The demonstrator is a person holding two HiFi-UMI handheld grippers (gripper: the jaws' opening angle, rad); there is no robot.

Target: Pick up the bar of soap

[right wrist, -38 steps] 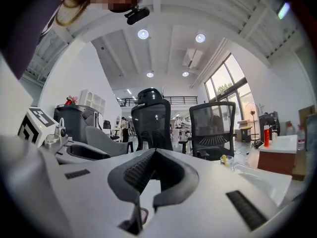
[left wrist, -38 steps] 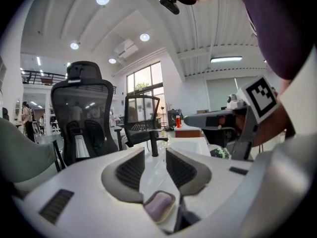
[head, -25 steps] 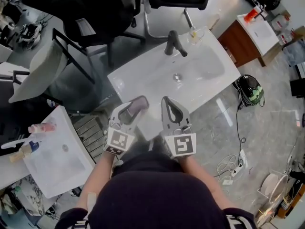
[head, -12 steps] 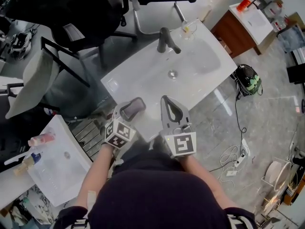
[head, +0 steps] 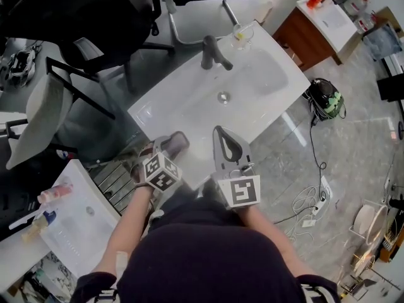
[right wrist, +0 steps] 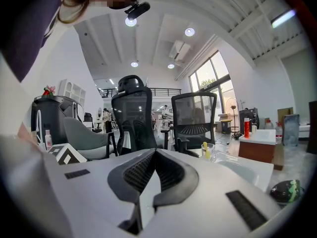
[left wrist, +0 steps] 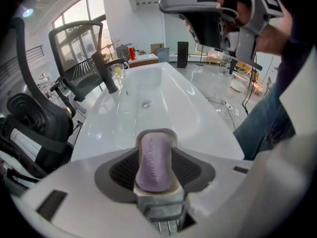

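Left gripper first: its jaws are opening, and the purple oval bar of soap stands on edge right between them, dark pads touching both flanks. Here's the worry: any wider and that slick bar likely slips free, dropping onto the glossy white washbasin ahead of the jaws and skating toward the drain. Over to the right gripper: jaws pressed together, nothing between them, and no soap ahead of them, so no backup there.
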